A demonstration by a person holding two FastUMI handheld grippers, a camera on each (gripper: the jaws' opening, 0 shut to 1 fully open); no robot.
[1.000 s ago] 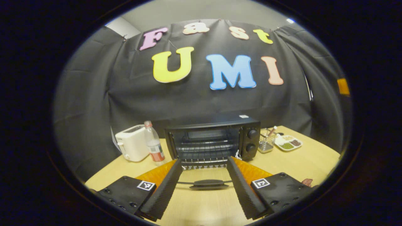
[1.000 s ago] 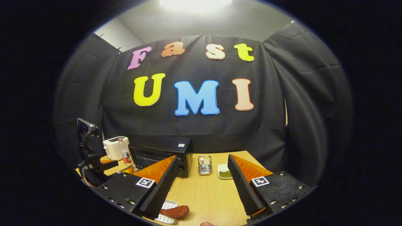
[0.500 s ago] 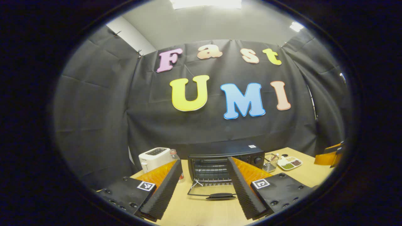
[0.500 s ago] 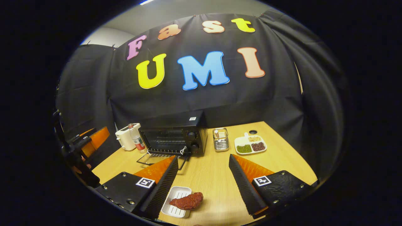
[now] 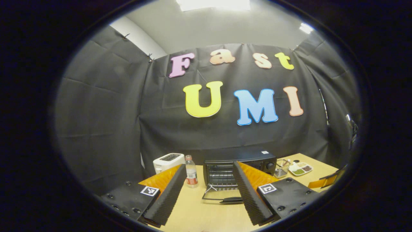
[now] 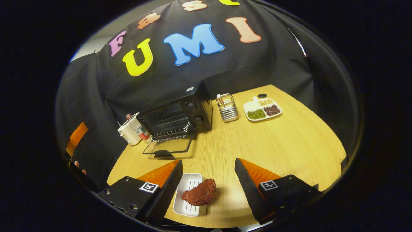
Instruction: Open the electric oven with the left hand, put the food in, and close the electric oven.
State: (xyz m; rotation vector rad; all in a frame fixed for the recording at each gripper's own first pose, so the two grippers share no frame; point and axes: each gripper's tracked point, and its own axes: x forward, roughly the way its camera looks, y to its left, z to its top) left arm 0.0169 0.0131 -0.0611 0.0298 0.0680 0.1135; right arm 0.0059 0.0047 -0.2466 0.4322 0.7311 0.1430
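Here, one wooden table (image 6: 289, 141) holds one black electric oven (image 6: 180, 112) with its glass door (image 6: 169, 147) folded down flat onto the tabletop. Beside the oven stand one white toaster (image 5: 167, 161) and one bottle (image 5: 191, 175) on one side, one wire rack (image 6: 228, 108) and one divided snack dish (image 6: 262, 109) on the other. Near the table's front edge, one piece of reddish meat (image 6: 199, 193) lies partly on one small white tray (image 6: 188, 199), between the wide-apart fingers of the right gripper (image 6: 208, 175), untouched. The left gripper (image 5: 209, 180) also gapes wide, holding nothing, facing the oven from a distance
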